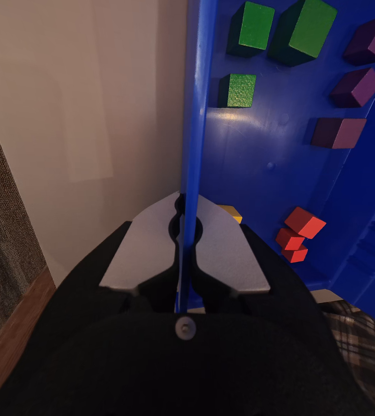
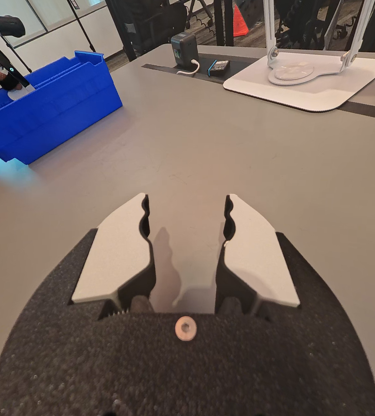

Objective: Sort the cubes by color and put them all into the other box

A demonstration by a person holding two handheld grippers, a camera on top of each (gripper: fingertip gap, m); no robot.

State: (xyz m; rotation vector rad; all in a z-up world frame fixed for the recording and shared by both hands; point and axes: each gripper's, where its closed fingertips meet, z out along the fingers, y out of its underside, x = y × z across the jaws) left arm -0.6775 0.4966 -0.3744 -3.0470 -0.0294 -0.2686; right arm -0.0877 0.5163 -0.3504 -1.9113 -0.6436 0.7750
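While the left gripper [image 1: 187, 225] pinches the blue box [image 1: 272, 157] by its near side wall, green, purple, red and yellow cubes lie sorted inside, right of the jaws. Spread and empty, the right gripper [image 2: 186, 216] hovers over bare table [image 2: 227, 157], the box far to its left.

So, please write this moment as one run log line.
left claw: shut on blue box wall | right claw: open, empty, over table | cubes: grouped by color in box

left gripper [image 1: 184, 202]: pale grey curved fingers [image 1: 146, 243] with wavy black inner pads, on a black body with one round silver screw [image 1: 185, 326]. right gripper [image 2: 187, 198] matches, its mount a speckled dark grey, with its own screw [image 2: 185, 330]. a plaid sleeve [image 1: 362, 351] shows low right.
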